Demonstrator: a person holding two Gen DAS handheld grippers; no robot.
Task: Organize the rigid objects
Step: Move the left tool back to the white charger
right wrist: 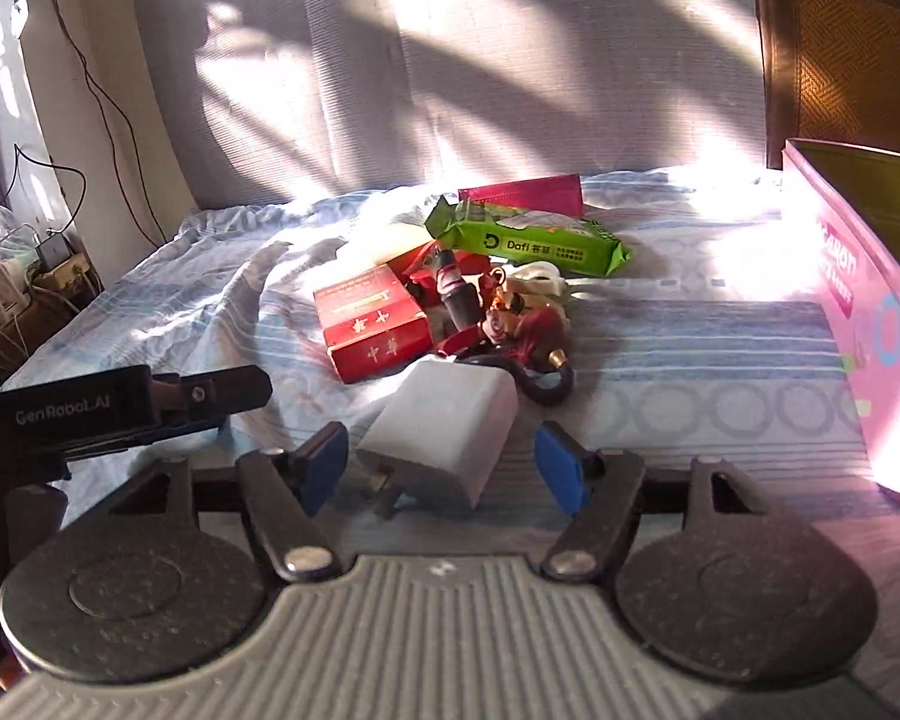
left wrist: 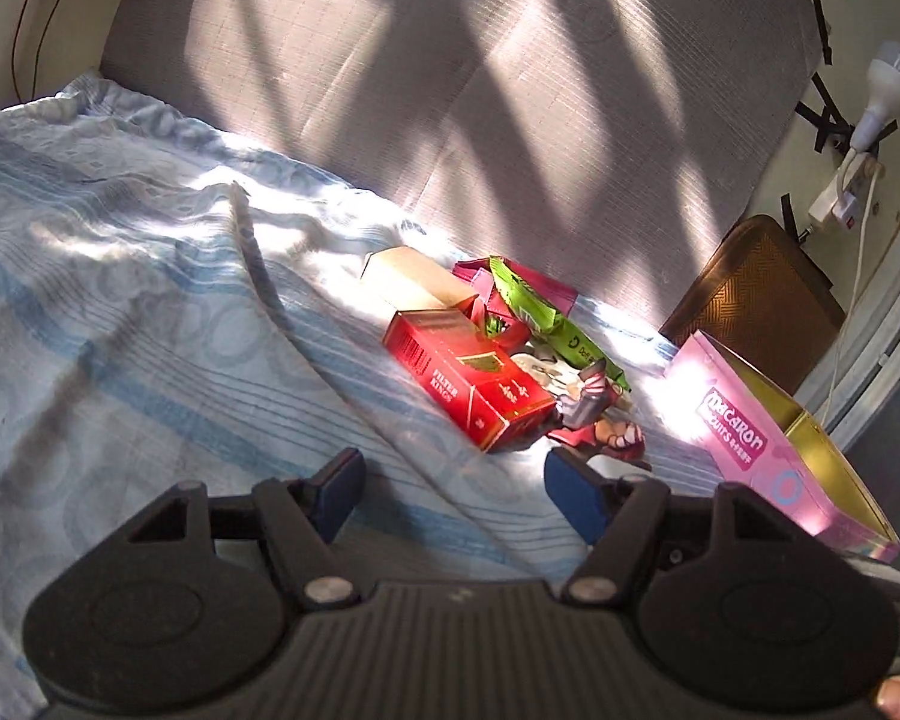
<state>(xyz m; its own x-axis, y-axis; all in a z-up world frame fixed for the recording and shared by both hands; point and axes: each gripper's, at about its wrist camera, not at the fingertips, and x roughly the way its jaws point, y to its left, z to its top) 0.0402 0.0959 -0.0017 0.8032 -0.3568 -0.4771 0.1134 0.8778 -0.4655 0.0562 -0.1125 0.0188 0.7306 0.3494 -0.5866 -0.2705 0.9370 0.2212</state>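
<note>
A heap lies on the blue striped sheet [left wrist: 150,300]: a red cigarette box [left wrist: 468,384] [right wrist: 372,324], a green snack packet [left wrist: 534,312] [right wrist: 534,243], a small red figurine [left wrist: 594,414] [right wrist: 510,312] and a magenta pouch [right wrist: 522,189]. An open pink Macaron tin [left wrist: 744,420] [right wrist: 870,324] stands to the right. My left gripper [left wrist: 456,480] hovers open and empty, just short of the heap, and shows at the left of the right wrist view [right wrist: 252,390]. My right gripper [right wrist: 444,468] is open, with a white plug charger [right wrist: 450,426] lying between its fingers and a gap on each side.
A grey panel [left wrist: 450,90] stands behind the bed. A brown woven board [left wrist: 756,294] [right wrist: 846,60] rises behind the tin. A bulb and wall socket [left wrist: 882,96] hang at the right. A power strip with cables [right wrist: 48,264] sits off the bed's left edge.
</note>
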